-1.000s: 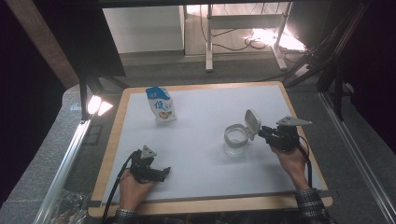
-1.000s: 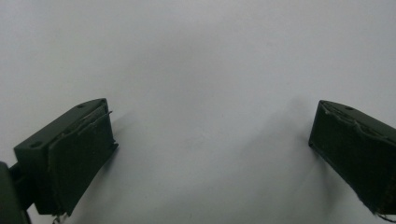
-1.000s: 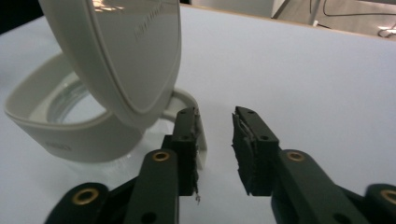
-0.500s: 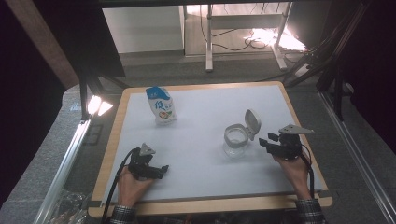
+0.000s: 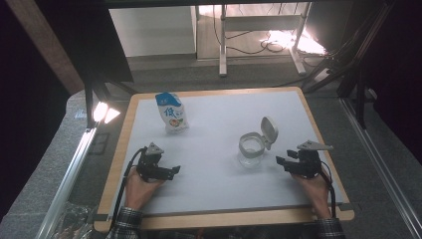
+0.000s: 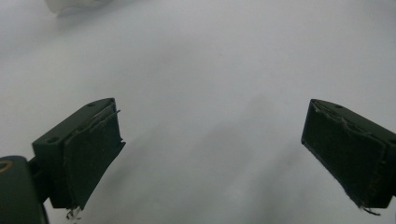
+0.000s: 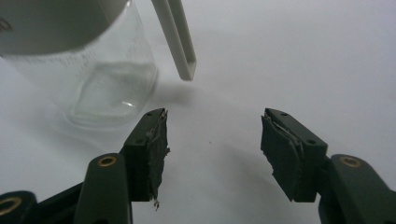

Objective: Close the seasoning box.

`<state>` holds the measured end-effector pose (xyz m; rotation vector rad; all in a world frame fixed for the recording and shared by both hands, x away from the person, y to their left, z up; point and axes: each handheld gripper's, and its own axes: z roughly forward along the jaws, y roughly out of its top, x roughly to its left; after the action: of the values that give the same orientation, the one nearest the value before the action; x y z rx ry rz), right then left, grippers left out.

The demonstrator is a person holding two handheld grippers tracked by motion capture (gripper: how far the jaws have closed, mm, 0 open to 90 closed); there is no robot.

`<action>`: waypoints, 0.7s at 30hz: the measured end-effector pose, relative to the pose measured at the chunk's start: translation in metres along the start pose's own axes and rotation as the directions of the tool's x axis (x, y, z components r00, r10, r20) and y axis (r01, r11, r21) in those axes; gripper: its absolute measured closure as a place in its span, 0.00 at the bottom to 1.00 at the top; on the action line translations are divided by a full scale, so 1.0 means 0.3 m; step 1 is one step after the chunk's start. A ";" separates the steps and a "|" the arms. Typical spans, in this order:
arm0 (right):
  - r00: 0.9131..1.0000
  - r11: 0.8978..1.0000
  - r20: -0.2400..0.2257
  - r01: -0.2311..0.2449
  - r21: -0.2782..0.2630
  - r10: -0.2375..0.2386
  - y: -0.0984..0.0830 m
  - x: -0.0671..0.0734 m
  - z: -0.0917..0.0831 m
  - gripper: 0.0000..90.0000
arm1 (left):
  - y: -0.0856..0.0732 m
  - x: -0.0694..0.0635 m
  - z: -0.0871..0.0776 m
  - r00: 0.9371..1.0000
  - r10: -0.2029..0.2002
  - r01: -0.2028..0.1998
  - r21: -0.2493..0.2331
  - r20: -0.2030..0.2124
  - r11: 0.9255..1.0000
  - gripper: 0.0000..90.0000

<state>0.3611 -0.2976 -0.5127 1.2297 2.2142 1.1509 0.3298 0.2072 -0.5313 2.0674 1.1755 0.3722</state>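
Nearest to me, both of my hands rest low on the white table (image 5: 219, 189), one toward each near corner. My left tool (image 5: 166, 173) lies at the near left, pointing right across the table, its jaws spread wide with nothing between them; in the left gripper view I see only bare white surface ahead of the pads (image 6: 91, 151). My right tool (image 5: 282, 163) sits at the near right, pointing left at the glass jar (image 5: 250, 150); its jaws have just been opening and now stand apart and empty, with the jar just beyond their tips, not touched. The jar stands upright right of centre, its hinged white lid (image 5: 269, 130) flipped open and leaning up on its far right side. I judge the jar rigid, smooth and slippery, fairly light while empty, and breakable if tipped, so I would pinch it across the clear body below the white collar, not by the lid, which would swing on its hinge. Farther off, at the far left, a soft blue and white pouch (image 5: 171, 112) stands well apart from everything; it should crumple under pressure.
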 end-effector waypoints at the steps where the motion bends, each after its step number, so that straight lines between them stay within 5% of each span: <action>1: 1.000 1.000 0.000 0.004 0.007 -0.004 -0.003 0.000 0.004 0.45 | 0.007 0.008 -0.001 1.000 0.003 -0.003 0.007 -0.008 1.000 0.05; 9: 1.000 0.997 0.013 0.010 0.074 -0.011 -0.021 0.001 0.033 0.40 | 0.055 0.056 -0.005 1.000 -0.009 0.009 -0.006 0.013 1.000 0.03; 21: 1.000 0.998 0.006 0.022 0.061 -0.023 -0.035 -0.004 0.035 0.35 | 0.138 0.096 -0.008 0.999 0.039 -0.039 -0.013 -0.013 0.999 0.04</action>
<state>0.3629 -0.2967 -0.5275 1.2279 2.2680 1.0760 0.3702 0.2188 -0.5030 2.0821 1.1390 0.4116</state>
